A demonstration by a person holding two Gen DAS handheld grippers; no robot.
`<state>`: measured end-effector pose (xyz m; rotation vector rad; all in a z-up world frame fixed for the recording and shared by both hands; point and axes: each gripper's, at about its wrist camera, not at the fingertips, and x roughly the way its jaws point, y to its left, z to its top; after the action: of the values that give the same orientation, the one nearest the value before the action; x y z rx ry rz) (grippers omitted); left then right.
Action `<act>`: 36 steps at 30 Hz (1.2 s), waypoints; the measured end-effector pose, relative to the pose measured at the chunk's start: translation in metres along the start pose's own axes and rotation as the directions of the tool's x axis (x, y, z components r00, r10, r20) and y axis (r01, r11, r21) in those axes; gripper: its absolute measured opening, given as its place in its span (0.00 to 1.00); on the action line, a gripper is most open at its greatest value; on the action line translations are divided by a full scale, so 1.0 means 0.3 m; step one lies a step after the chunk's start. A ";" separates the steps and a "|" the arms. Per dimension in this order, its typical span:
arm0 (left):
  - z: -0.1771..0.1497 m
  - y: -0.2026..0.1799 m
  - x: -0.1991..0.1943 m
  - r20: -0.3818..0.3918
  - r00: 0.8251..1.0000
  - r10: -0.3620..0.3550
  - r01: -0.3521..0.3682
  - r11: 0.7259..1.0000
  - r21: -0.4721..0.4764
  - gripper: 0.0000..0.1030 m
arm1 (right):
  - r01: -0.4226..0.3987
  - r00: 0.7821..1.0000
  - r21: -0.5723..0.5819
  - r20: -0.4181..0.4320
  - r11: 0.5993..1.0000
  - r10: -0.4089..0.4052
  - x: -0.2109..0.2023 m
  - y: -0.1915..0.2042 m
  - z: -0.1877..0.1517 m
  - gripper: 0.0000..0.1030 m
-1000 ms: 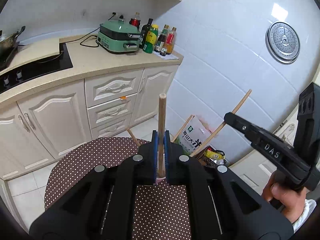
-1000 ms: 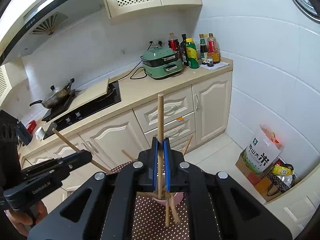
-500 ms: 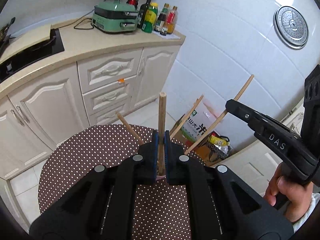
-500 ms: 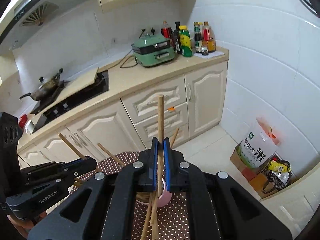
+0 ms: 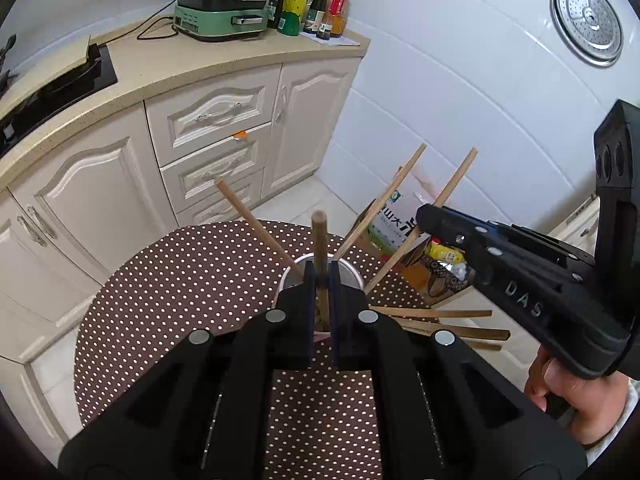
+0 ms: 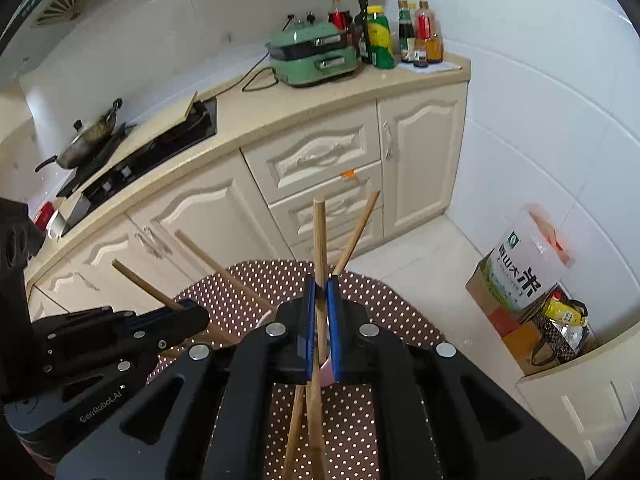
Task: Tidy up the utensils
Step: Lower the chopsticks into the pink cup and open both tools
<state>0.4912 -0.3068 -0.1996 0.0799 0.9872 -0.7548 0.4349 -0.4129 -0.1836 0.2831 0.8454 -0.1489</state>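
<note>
Left tongs [image 5: 321, 280] are clamped on one wooden chopstick [image 5: 320, 240], which stands upright between the blue-edged fingers, its blunt top end above them. Its lower end goes down toward the mouth of a pale cup [image 5: 348, 270] that stands on the round bench [image 5: 180, 280], covered in brown cloth with white dots. Whether the lower tip sits inside the cup cannot be told, since the tongs hide it.

Right tongs [image 6: 321, 320] are likewise clamped on a second chopstick [image 6: 319, 236], held near-upright over the same bench [image 6: 280, 276]. In the left wrist view the right tongs [image 5: 424, 220] appear to the right of the cup, with their chopstick [image 5: 456, 178] tilted up and to the right, its lower end reaching the bench beside the cup.

Two more chopsticks lean out of the cup: one to the left [image 5: 256, 224], one to the right [image 5: 384, 196]. Several loose chopsticks [image 5: 440, 322] lie flat on the bench just right of the cup.

Behind the bench stand cream kitchen cabinets [image 5: 216, 120], a green electric cooker [image 5: 222, 10] and a row of bottles [image 5: 308, 4]. A rice bag [image 6: 524, 264] stands on the floor by the tiled wall.
</note>
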 end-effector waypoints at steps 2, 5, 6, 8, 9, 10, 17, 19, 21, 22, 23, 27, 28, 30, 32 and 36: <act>-0.001 -0.002 0.002 -0.002 1.000 0.002 -0.002 1.000 0.006 0.06 | -0.001 1.000 -0.005 -0.019 1.000 0.001 0.015 0.005 -0.006 0.05; -0.003 -0.005 0.003 -0.004 1.000 0.008 -0.008 1.000 0.013 0.06 | -0.006 0.999 -0.010 -0.045 1.000 0.005 0.032 0.009 -0.014 0.05; -0.001 -0.005 0.003 -0.005 1.000 0.010 -0.010 1.000 0.013 0.06 | -0.009 0.998 -0.011 -0.059 1.000 0.009 0.041 0.011 -0.019 0.05; -0.005 -0.006 0.002 -0.007 1.000 0.014 -0.014 1.000 0.013 0.06 | -0.009 0.997 -0.014 -0.072 1.000 0.008 0.052 0.013 -0.025 0.05; -0.003 -0.004 0.004 -0.009 1.000 0.015 -0.015 1.000 0.014 0.06 | -0.009 0.997 -0.015 -0.080 1.000 0.008 0.057 0.014 -0.031 0.05; -0.004 -0.004 0.005 -0.011 1.000 0.017 -0.017 1.000 0.015 0.06 | -0.010 0.997 -0.015 -0.079 1.000 0.009 0.059 0.013 -0.033 0.05; -0.010 -0.007 -0.004 -0.014 1.000 0.027 -0.027 1.000 0.016 0.06 | -0.013 0.996 -0.013 -0.084 1.000 0.012 0.057 0.012 -0.029 0.06; -0.011 -0.005 -0.010 -0.013 1.000 0.026 -0.026 1.000 0.012 0.07 | -0.020 0.996 -0.007 -0.084 1.000 0.019 0.052 0.012 -0.029 0.07; -0.012 -0.002 -0.022 -0.011 1.000 0.024 -0.024 1.000 0.009 0.07 | -0.024 0.996 -0.002 -0.081 1.000 0.024 0.047 0.013 -0.029 0.07; -0.012 0.001 -0.026 -0.012 1.000 0.021 -0.021 1.000 0.006 0.07 | -0.026 0.997 -0.001 -0.078 1.000 0.025 0.043 0.015 -0.031 0.07; -0.013 0.005 -0.032 -0.011 1.000 0.020 -0.020 1.000 0.002 0.07 | -0.029 0.997 0.001 -0.076 1.000 0.029 0.038 0.017 -0.031 0.07; -0.018 0.015 -0.056 -0.004 0.999 0.032 -0.032 0.999 -0.010 0.07 | -0.038 0.997 0.012 -0.062 0.999 0.039 0.012 0.025 -0.030 0.07; -0.019 0.016 -0.062 -0.003 0.999 0.033 -0.033 0.999 -0.011 0.07 | -0.040 0.997 0.013 -0.060 0.999 0.040 0.007 0.027 -0.029 0.07; -0.022 0.015 -0.075 0.001 0.999 0.038 -0.038 0.999 -0.008 0.07 | -0.044 0.998 0.015 -0.049 0.999 0.045 -0.011 0.028 -0.029 0.07; -0.027 0.010 -0.093 0.009 0.999 0.045 -0.045 0.999 -0.004 0.07 | -0.045 0.998 0.018 -0.039 0.999 0.046 -0.031 0.032 -0.030 0.08; -0.042 0.002 -0.128 0.018 0.999 0.046 -0.046 0.999 0.000 0.07 | -0.045 0.999 0.027 -0.013 0.999 0.046 -0.079 0.040 -0.039 0.10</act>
<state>0.4699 -0.2808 -0.1770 0.0962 0.9653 -0.7127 0.4140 -0.3975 -0.1709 0.3283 0.8498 -0.1158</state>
